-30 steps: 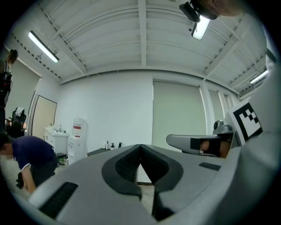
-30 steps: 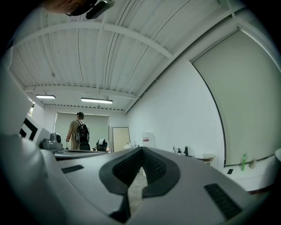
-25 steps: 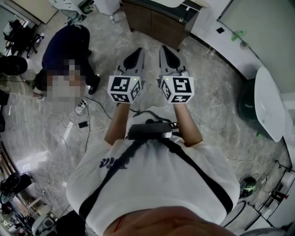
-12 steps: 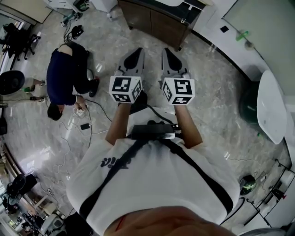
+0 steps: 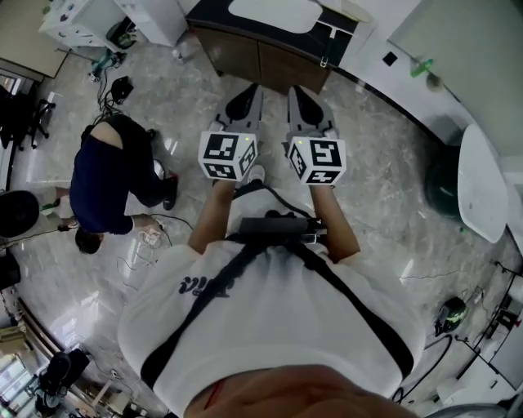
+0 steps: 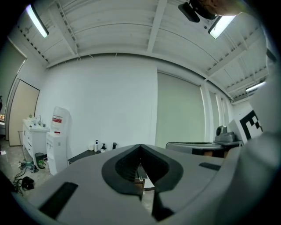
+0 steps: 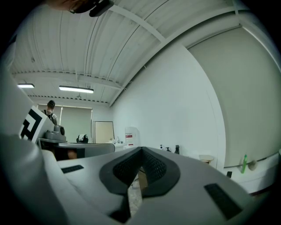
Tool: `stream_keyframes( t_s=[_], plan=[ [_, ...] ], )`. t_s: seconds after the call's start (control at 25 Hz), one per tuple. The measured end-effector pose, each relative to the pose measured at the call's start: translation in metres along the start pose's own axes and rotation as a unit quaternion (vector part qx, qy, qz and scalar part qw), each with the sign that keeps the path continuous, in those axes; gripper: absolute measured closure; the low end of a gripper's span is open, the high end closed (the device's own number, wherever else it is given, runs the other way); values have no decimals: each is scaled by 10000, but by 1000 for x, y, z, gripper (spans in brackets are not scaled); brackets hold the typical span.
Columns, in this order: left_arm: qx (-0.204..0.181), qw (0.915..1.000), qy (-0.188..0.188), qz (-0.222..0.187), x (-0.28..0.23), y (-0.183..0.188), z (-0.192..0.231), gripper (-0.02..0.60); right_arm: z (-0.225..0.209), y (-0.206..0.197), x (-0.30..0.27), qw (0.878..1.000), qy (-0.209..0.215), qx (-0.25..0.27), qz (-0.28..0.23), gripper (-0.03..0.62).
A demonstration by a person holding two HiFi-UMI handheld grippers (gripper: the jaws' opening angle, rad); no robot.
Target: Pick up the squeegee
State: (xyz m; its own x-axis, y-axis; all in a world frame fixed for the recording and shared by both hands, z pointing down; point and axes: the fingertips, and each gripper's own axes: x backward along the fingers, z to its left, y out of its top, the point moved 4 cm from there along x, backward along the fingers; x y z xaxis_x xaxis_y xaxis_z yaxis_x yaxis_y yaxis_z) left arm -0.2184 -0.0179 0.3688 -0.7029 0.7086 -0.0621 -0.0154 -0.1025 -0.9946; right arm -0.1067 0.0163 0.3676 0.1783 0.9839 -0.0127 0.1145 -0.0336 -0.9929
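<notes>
No squeegee shows clearly in any view. I hold both grippers level, side by side in front of my chest, and each is empty. In the head view the left gripper (image 5: pixel 248 93) and the right gripper (image 5: pixel 297 91) point at a dark brown cabinet (image 5: pixel 261 57) with a white basin (image 5: pixel 274 11) in its top. The left gripper (image 6: pixel 140 147) has its jaws meeting at the tips in its own view, and the right gripper (image 7: pixel 141 150) looks the same. A small green item (image 5: pixel 422 67) sits on the white wall ledge at the upper right, seen also as the green item (image 7: pixel 244 163).
A person in dark blue (image 5: pixel 106 175) crouches on the marble floor at the left, with cables (image 5: pixel 143 245) beside them. A white round table (image 5: pixel 482 188) and a dark green bin (image 5: pixel 440 184) stand at the right. A white water dispenser (image 6: pixel 57 136) stands left of the cabinet.
The cabinet has come closer to both grippers, which kept side by side. The crouching person has slid down and left in the head view.
</notes>
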Motion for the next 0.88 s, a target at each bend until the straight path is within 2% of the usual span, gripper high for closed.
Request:
stream_keyframes(
  t_s=[0.16, 0.32, 0.56, 0.88],
  plan=[
    [23, 9995, -320, 47, -34, 9, 43, 569, 3, 4, -48, 9996, -279, 57, -1, 589],
    [190, 9976, -642, 151, -68, 4, 70, 568, -11, 6, -77, 9972, -729, 161, 52, 589],
    [338, 9933, -1063, 314, -125, -9, 68, 569, -63, 7, -99, 9915, -1284, 133, 158, 589],
    [352, 9904, -1279, 399, -201, -18, 68, 569, -122, -6, -139, 9891, -1456, 15, 237, 589]
  ],
)
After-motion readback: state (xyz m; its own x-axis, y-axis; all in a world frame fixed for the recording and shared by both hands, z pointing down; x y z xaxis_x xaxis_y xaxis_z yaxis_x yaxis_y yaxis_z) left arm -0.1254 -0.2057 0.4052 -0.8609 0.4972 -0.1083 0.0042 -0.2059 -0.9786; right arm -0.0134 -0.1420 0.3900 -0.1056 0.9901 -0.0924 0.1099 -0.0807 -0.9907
